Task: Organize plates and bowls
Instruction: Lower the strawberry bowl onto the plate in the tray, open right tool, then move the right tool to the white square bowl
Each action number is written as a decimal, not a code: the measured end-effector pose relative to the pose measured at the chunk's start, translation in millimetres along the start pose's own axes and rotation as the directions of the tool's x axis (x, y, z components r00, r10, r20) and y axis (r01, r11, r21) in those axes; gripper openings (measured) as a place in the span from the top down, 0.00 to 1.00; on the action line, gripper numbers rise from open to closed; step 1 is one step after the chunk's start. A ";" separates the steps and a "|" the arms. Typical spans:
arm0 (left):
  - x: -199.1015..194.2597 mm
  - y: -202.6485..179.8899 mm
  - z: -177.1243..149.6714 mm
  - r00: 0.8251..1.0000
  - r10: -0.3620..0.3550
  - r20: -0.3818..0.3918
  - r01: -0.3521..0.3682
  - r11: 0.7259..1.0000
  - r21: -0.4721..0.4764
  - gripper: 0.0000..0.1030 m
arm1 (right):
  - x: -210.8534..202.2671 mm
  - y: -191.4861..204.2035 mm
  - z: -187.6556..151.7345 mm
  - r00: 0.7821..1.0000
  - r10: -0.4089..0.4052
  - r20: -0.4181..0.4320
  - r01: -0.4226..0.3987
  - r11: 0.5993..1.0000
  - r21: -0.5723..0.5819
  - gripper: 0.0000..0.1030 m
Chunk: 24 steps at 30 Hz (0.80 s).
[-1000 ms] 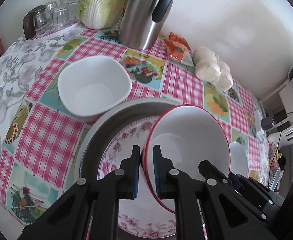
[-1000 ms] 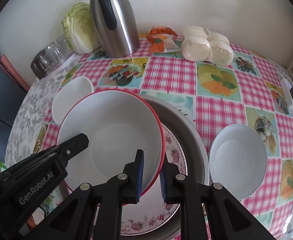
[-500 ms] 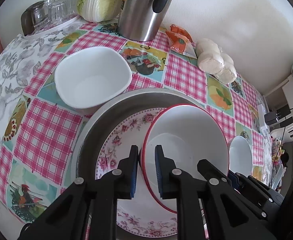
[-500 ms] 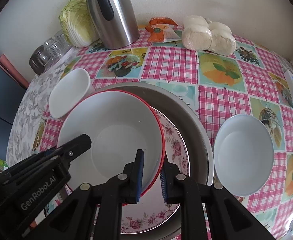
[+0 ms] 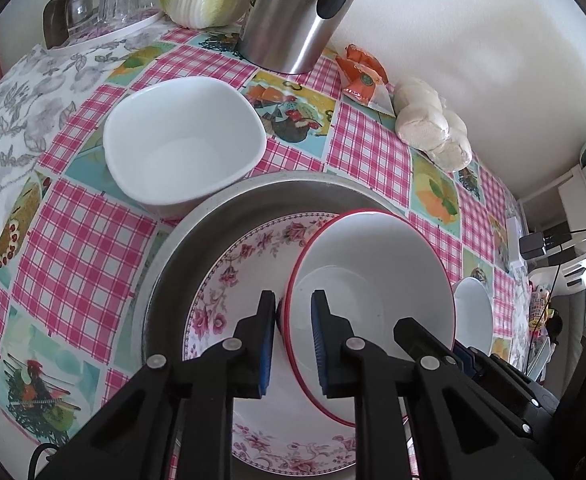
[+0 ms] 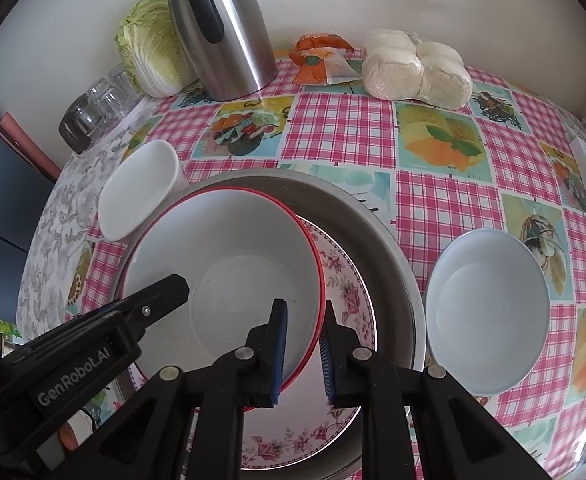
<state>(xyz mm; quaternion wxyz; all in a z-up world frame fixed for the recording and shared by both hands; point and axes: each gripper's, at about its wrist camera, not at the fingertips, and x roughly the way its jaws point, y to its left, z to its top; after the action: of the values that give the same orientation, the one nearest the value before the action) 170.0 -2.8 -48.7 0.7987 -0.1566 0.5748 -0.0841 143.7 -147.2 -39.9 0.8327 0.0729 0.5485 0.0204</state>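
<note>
Broadly, the checked oilcloth table point(image 6: 341, 136) carried everything, and at its middle sat a wide grey metal basin point(image 6: 377, 232) with a floral plate point(image 6: 345, 280) lying flat inside it. Over that plate was the red-rimmed bowl point(image 6: 229, 248), tilted rather than seated level, its far edge close to the basin's wall. Both tools had it by the rim on opposite sides: the left gripper point(image 5: 292, 340) was nearly closed with one pad inside and one outside the wall, and the right gripper point(image 6: 303, 352) pinched the opposite rim in the same narrow way.

A square white bowl point(image 5: 181, 140) stood just beside the basin on the left, and a round pale bowl point(image 6: 489, 316) stood apart on the right. Smaller things, a steel flask point(image 6: 229, 40), a cabbage point(image 6: 153, 48) and upturned glasses point(image 6: 105, 100), lined the wall.

By its look the red-rimmed bowl was glazed ceramic or melamine: stiff, smooth, probably slippery at the rim and liable to chip if dropped onto the plate. The rim seemed the sensible hold, two-sided as it was, since a single pinch on so wide a bowl would likely let it swing.
</note>
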 end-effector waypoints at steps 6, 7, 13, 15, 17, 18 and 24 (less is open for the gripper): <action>-12.2 -2.2 1.9 0.999 0.011 0.041 -0.012 1.000 0.022 0.80 | -14.1 -0.2 2.8 0.999 -0.013 0.046 0.013 1.000 -0.010 0.82; -13.8 -2.3 2.5 0.999 0.017 0.048 -0.018 1.000 0.025 0.80 | -16.2 -0.9 3.2 0.998 -0.015 0.055 0.016 1.000 -0.007 0.82; -32.5 -4.2 4.8 0.990 0.058 0.127 -0.064 0.997 0.042 0.64 | -28.6 -5.0 7.0 0.994 -0.030 0.107 0.030 1.000 0.005 0.75; -38.1 -4.5 5.6 0.986 0.072 0.150 -0.080 0.996 0.046 0.59 | -31.2 -3.9 7.5 0.992 -0.039 0.118 0.040 0.999 0.001 0.65; -40.4 -2.6 6.5 0.983 0.085 0.161 -0.092 0.995 0.038 0.47 | -32.8 -3.8 8.0 0.991 -0.048 0.127 0.048 0.999 0.003 0.51; -41.2 -0.6 6.9 0.982 0.093 0.163 -0.099 0.995 0.030 0.45 | -33.7 -4.1 8.5 0.990 -0.052 0.132 0.052 0.999 0.005 0.43; -39.5 11.1 9.2 0.972 0.169 0.166 -0.167 0.986 -0.027 0.29 | -34.8 -7.0 10.2 0.987 -0.081 0.140 0.081 0.997 0.010 0.26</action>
<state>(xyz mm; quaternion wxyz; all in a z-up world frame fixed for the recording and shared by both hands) 165.3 21.4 -14.6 0.8475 -0.1189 0.5173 0.0010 138.8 -159.1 -5.3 0.8691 0.0537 0.4912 -0.0199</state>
